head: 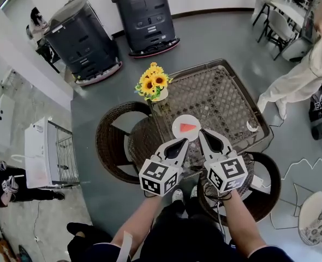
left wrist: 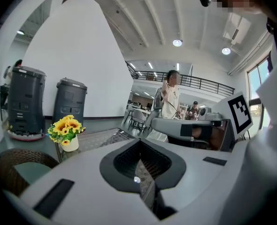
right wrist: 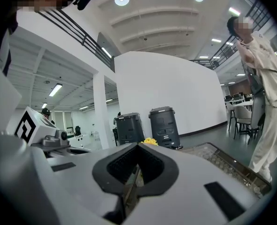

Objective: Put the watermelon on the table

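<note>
watermelon (head: pixel 188 127) sits on desk (head: pixel 226 94) | left hand-held gripper (head: pixel 182 142) + right hand-held gripper (head: pixel 203 134) pressed together, empty | risk: low swing clips watermelon, imo

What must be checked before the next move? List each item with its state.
1. Watermelon slice lies on the white plate: ok.
2. Plate rests on the table, by its near edge: ok.
3. Left gripper has its jaws together with nothing between them: ok.
4. Right gripper has its jaws together and is empty: ok.
5. Vase of sunflowers stands upright, apart from the plate: ok.
6. Person in white stands off the table's right side; whether within the grippers' reach: cannot tell.
</note>
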A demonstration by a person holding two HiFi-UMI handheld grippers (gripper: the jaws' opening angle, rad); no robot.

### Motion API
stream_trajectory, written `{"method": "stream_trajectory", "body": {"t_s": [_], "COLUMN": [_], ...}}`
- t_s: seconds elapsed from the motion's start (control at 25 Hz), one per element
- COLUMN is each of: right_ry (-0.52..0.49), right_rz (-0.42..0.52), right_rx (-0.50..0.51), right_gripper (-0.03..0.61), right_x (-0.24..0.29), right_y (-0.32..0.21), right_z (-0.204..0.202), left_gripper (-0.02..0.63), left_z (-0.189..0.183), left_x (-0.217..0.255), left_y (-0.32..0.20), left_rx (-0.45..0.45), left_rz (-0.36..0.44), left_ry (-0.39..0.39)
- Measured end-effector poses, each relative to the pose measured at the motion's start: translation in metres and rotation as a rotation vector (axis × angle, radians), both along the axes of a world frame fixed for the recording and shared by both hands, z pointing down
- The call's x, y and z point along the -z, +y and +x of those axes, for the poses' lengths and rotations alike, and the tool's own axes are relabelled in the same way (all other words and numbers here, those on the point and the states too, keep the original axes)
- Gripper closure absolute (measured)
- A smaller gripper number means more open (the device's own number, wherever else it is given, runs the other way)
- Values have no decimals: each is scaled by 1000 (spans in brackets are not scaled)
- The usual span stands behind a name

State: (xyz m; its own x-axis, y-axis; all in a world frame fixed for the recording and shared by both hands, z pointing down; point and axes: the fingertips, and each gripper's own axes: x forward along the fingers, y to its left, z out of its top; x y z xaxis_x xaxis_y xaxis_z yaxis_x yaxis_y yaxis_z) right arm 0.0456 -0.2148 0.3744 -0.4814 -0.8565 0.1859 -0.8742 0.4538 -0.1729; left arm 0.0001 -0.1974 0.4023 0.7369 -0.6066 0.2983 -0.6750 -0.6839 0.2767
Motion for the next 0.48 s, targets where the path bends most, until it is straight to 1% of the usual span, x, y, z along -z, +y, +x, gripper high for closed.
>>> {"method": "stream_trajectory", "body": {"t_s": [0.48], "right_ry": [-17], "right_rz": [7], "right_rx": [-8], "right_gripper": [575], "right_x": [9], "right_y": [5], "right_z": [-6], "left_gripper": [609], "left_z": [-3], "left_x": [13], "left_y": [4], "left_rx": [-4], "left_rz": [22], "left_ry": [6]}}
